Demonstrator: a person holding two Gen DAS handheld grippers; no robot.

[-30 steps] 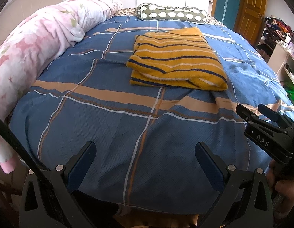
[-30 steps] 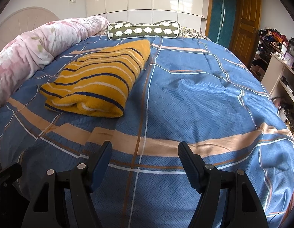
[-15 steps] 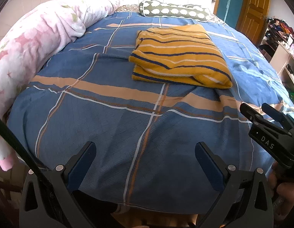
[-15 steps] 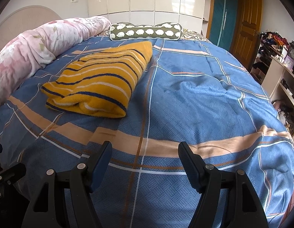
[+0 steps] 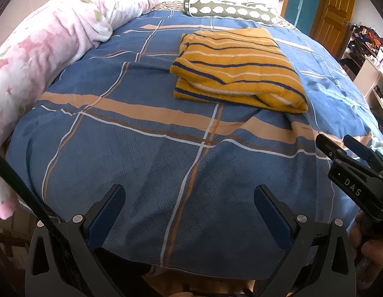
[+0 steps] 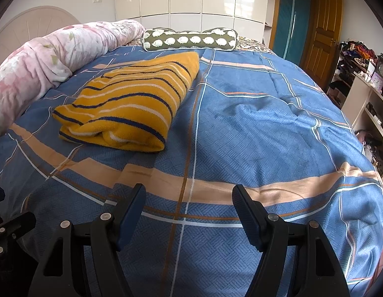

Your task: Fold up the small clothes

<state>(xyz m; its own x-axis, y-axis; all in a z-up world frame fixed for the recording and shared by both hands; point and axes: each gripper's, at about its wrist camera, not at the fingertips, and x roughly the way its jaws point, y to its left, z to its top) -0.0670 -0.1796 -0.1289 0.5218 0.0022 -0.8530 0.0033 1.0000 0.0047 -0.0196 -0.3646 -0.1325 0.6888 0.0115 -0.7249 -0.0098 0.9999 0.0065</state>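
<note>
A yellow garment with navy and white stripes (image 5: 237,70) lies folded in a thick rectangle on the blue plaid bedspread (image 5: 141,163); it also shows in the right wrist view (image 6: 132,101). My left gripper (image 5: 190,198) is open and empty, over the near edge of the bed, well short of the garment. My right gripper (image 6: 189,198) is open and empty, over the bedspread, to the right of and nearer than the garment. The right gripper's body also shows at the right edge of the left wrist view (image 5: 349,170).
A rolled pink floral duvet (image 5: 42,49) runs along the bed's left side. A green bolster pillow with white spots (image 6: 190,40) lies at the far end. Shelves with clutter (image 6: 359,81) and a wooden door (image 6: 320,34) stand to the right.
Both grippers have stayed open and empty. The left wrist view has tilted and shifted slightly, so the garment sits a little differently in frame. The garment itself has not moved.
</note>
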